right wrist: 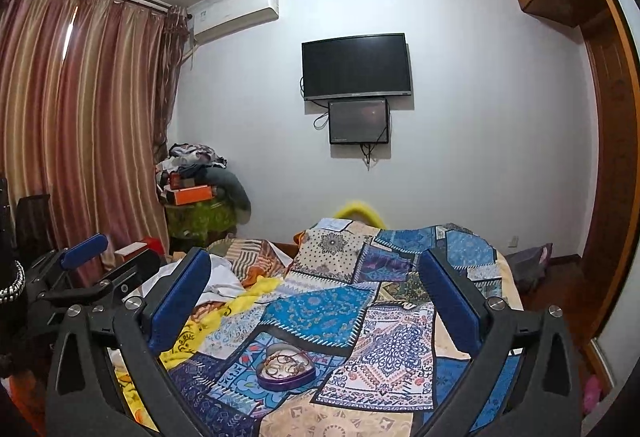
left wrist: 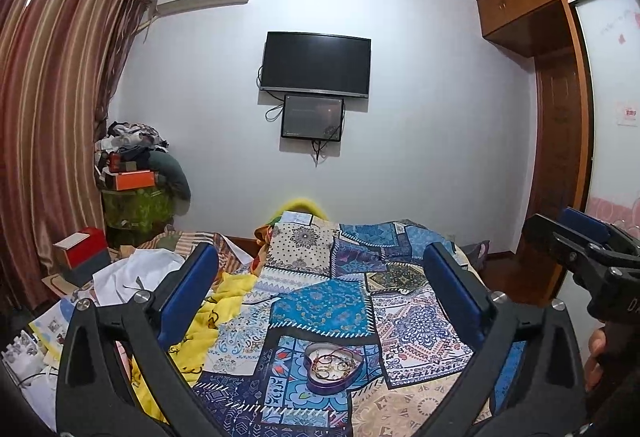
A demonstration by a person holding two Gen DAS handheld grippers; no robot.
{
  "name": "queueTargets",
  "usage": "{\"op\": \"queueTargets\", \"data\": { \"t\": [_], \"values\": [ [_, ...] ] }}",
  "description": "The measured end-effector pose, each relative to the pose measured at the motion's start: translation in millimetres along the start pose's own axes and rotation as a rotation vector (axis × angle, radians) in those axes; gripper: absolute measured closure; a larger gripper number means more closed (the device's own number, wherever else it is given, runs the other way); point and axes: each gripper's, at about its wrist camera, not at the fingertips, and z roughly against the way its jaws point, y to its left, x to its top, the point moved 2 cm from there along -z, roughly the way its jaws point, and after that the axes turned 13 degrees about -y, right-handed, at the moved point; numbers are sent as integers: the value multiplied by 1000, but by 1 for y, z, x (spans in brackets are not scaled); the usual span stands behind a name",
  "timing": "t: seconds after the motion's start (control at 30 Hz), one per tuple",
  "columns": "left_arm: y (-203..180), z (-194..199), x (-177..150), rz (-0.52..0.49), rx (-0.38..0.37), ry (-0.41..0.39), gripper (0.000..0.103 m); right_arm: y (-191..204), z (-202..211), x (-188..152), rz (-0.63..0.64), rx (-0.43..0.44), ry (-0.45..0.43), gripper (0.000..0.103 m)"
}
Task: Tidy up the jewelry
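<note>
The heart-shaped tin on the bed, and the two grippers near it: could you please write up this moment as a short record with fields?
setting: bedroom, patchwork bedspread on the bed
container: heart-shaped tin, purple wall, lid off, resting on the bedspread
contents: tangle of gold-coloured rings and chains; single pieces too small to tell apart
left gripper: open, above the bed, holding nothing
right gripper: open, above the bed, holding nothing
contact: neither gripper touches the tin
background: wall television, curtains

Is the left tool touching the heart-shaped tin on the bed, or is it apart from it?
Apart. In the left wrist view the left tool is open, its fingers wide on either side, and patchwork bedspread shows between them and the heart-shaped tin.
</note>
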Motion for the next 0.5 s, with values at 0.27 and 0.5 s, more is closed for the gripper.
{"op": "queueTargets", "data": {
  "t": [0.27, 0.5],
  "values": [
    [-1, -3, -1, -5, 9, 2, 0, -1, 1, -1, -4, 5, 11, 0],
    [-1, -2, -2, -5, 8, 3, 0, -3, 0, -1, -19, 11, 21, 0]
  ]
}}
